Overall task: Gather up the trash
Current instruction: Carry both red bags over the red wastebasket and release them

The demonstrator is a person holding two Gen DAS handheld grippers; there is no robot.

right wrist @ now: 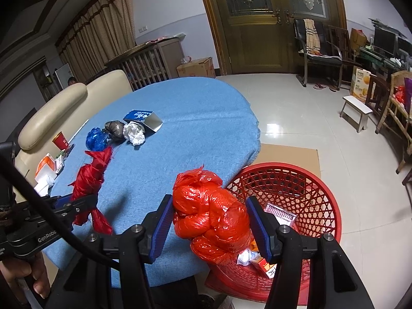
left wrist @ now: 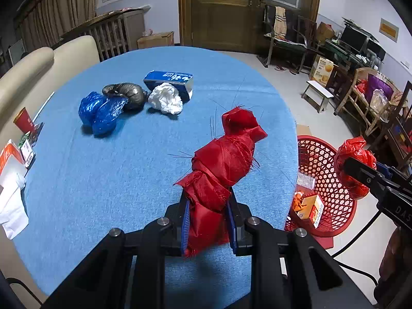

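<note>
My left gripper (left wrist: pixel 208 202) is shut on a knotted red cloth bundle (left wrist: pixel 226 152), held above the blue tablecloth (left wrist: pixel 128 170). The right wrist view shows the same bundle (right wrist: pixel 88 177) at the left. My right gripper (right wrist: pixel 209 203) is shut on a crumpled red plastic bag (right wrist: pixel 208 206), held over the table's edge beside a red mesh basket (right wrist: pixel 291 170). That basket (left wrist: pixel 332 193) stands on the floor with some boxes inside. Farther back on the table lie a blue plastic bag (left wrist: pixel 100 113), a dark grey bag (left wrist: pixel 128 95), a white paper wad (left wrist: pixel 166 99) and a blue box (left wrist: pixel 170 79).
A red cup (left wrist: pixel 24 123), packets and white paper (left wrist: pixel 10 200) sit along the table's left edge, with cream seats (right wrist: pixel 64 103) behind. Flat cardboard (right wrist: pixel 291 154) lies under the basket. A small white stool (right wrist: pixel 356 110), chairs and cluttered furniture line the right side.
</note>
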